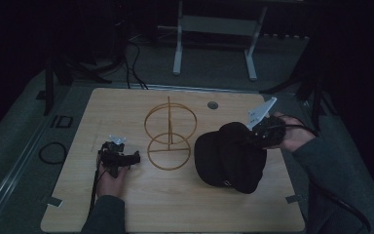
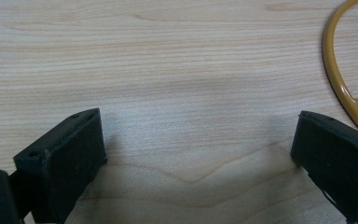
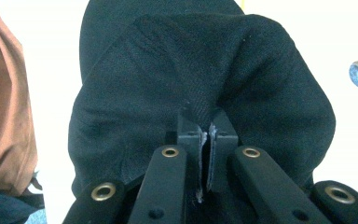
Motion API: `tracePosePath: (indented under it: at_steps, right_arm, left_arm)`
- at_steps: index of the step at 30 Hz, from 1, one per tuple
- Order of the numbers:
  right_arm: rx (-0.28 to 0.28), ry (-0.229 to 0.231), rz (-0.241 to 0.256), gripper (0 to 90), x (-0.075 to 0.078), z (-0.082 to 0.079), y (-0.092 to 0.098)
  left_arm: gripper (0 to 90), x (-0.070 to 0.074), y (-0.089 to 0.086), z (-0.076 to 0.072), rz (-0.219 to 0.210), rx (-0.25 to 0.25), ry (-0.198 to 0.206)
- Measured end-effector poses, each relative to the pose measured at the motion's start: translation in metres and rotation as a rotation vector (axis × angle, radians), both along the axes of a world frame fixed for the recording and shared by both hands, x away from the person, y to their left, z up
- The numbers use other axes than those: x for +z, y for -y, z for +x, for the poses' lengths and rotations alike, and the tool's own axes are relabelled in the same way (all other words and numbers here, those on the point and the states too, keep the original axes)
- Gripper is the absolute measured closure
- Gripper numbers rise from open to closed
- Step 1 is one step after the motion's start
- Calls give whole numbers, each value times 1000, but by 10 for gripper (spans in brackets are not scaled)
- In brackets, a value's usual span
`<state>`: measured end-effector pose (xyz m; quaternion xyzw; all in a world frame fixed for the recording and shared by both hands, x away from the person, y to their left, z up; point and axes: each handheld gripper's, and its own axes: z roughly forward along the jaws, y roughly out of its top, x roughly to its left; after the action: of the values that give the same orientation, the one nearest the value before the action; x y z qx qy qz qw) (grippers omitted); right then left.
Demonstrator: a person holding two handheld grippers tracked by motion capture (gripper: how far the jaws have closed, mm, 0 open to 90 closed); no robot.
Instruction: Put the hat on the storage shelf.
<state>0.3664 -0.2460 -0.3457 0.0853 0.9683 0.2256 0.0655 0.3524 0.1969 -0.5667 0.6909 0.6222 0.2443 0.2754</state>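
A black cap [image 1: 230, 157] lies right of centre on the wooden table [image 1: 141, 204]. My right gripper [image 1: 257, 136] is shut on its crown at the right side; in the right gripper view the cap [image 3: 205, 74] bunches up where the jaws [image 3: 208, 133] pinch the cloth. A yellow wire stand [image 1: 170, 134] made of two rings on a post stands in the middle of the table. My left gripper [image 1: 130, 158] rests low at the left, open, pointing at the stand. The left gripper view shows both jaws wide apart over bare wood, with the stand's base ring [image 2: 342, 79] at the right edge.
A round hole [image 1: 213, 105] sits near the table's far edge. A white metal frame [image 1: 214, 34] stands on the floor beyond the table. Cables [image 1: 53, 152] lie on the floor to the left.
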Motion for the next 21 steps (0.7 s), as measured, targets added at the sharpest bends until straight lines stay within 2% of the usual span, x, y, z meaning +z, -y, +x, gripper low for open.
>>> tracePosePath:
  at_steps: [9,16,21]
  right_arm:
    - [-26,2,117,865,6,4,13]
    - [-46,12,166,865,12,6,21]
    - [-84,28,199,865,16,10,28]
  left_arm:
    - [24,0,0,0,0,0,0]
    - [24,0,0,0,0,0,0]
    - [24,0,0,0,0,0,0]
